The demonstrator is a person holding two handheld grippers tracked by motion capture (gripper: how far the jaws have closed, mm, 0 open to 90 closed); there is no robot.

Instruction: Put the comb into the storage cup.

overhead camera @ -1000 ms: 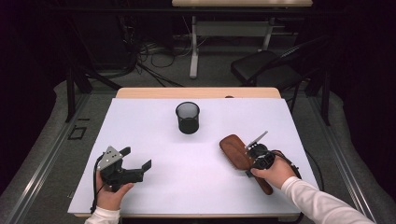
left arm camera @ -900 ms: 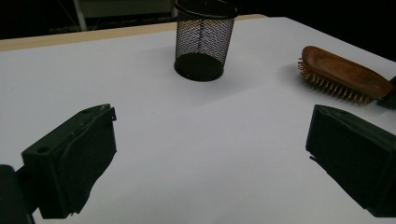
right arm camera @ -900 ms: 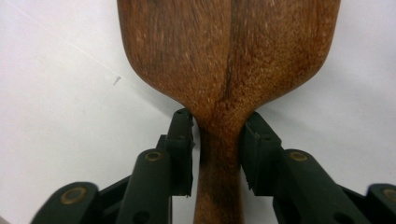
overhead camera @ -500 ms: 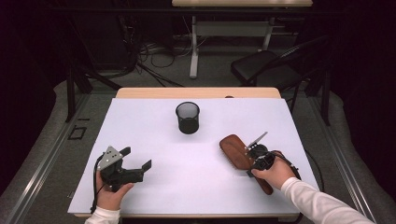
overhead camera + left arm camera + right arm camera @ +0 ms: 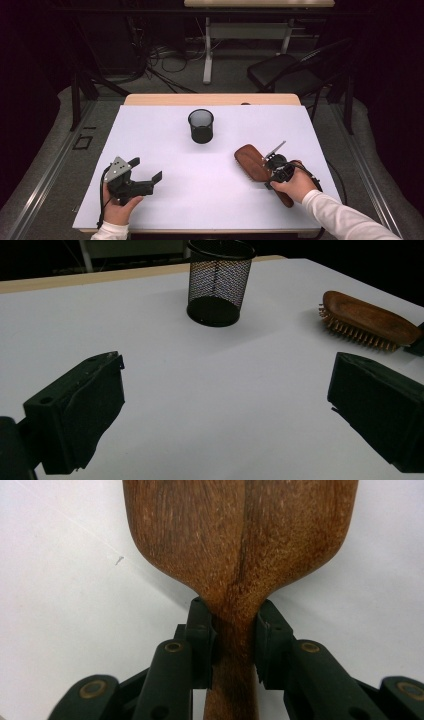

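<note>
Right gripper (image 5: 235,642) clamped on the narrow neck of a brown wooden paddle hairbrush (image 5: 240,540), black pads pressing both sides after closing in. Broad grained back fanning out ahead, lying on a plain white tabletop (image 5: 60,605).

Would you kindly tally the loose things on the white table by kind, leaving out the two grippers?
Wooden hairbrush: 1, bristles down, its handle clamped by the right gripper.
Black mesh cup: 1, upright.
Total: 2
</note>
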